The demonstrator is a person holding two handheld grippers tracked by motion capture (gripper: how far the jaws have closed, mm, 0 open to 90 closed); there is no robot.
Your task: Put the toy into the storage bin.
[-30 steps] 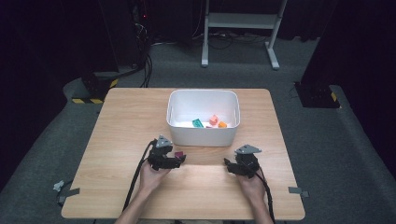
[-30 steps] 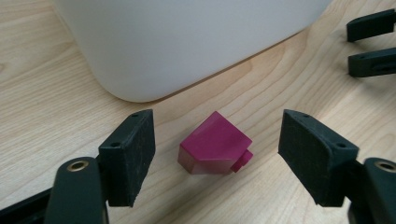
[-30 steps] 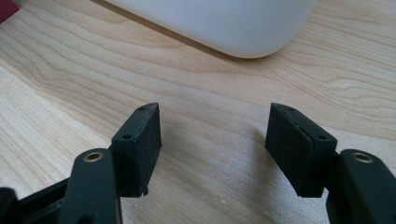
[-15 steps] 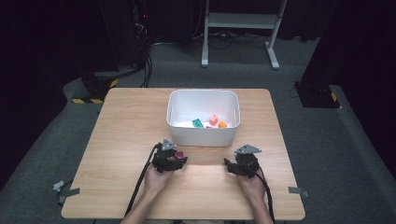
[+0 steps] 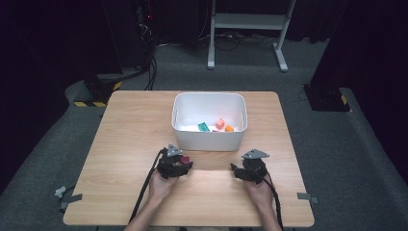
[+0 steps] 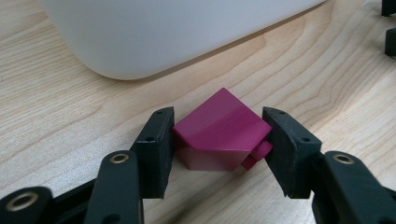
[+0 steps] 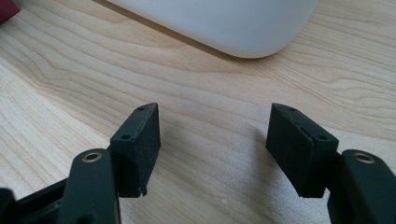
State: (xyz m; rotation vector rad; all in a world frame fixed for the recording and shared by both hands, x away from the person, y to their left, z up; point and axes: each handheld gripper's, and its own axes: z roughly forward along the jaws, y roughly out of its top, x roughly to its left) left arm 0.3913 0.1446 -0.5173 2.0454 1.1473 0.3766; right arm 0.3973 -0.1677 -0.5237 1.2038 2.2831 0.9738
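Centrally, left gripper has just been closing, pads clamping one magenta block; right gripper gapes; one tub above

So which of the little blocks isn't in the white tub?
The dark pink block. It sits on the table just in front of the tub, pinched in the left gripper. The green, pink and orange ones lie inside.

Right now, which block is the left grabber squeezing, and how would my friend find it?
Find the white tub mid-table. Just in front of its near wall, the left gripper has closed on a magenta block. It's the one block outside the tub, on bare wood.
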